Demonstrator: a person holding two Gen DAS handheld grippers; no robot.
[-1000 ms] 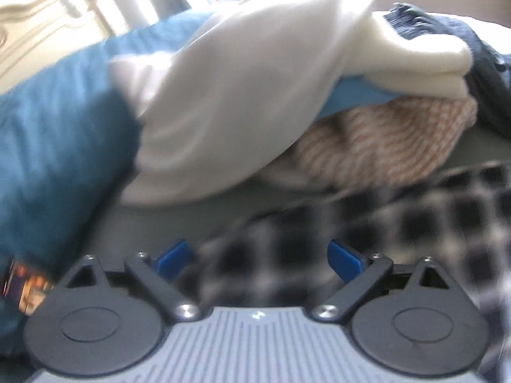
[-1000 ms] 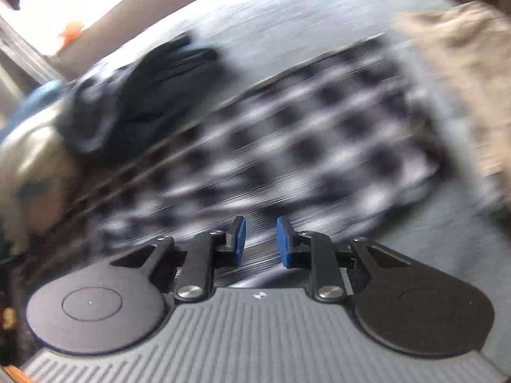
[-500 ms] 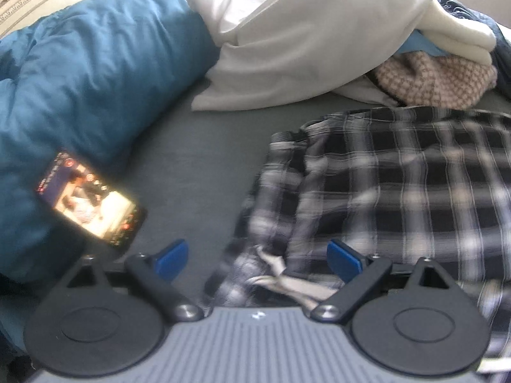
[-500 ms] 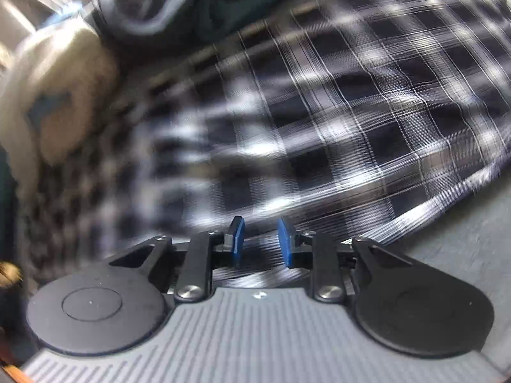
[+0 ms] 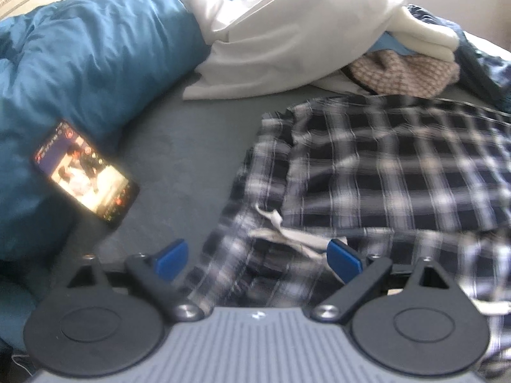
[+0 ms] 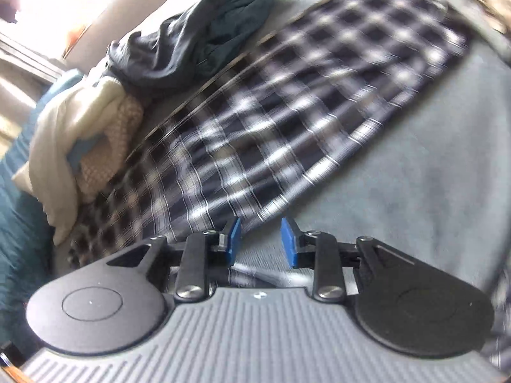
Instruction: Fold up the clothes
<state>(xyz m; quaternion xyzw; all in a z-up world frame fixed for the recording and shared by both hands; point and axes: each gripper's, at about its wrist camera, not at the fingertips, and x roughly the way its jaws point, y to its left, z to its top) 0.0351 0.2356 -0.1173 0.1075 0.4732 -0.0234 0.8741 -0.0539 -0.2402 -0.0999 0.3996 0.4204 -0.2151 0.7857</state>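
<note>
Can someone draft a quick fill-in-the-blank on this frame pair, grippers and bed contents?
1. The black-and-white plaid garment lies spread on the grey ____.
2. The left gripper has its blue fingers spread wide, so it is ____.
3. The lit smartphone leans against the ____ duvet.
4. A white ____ trails from the plaid garment's waistband between the left gripper's fingers.

Missing words: bedsheet; open; blue; drawstring

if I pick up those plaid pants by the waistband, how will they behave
Probably floppy: the plaid pants already lie in soft wrinkles on the bed. Likely light, since the cloth looks thin. The white drawstring may dangle loose.
</note>
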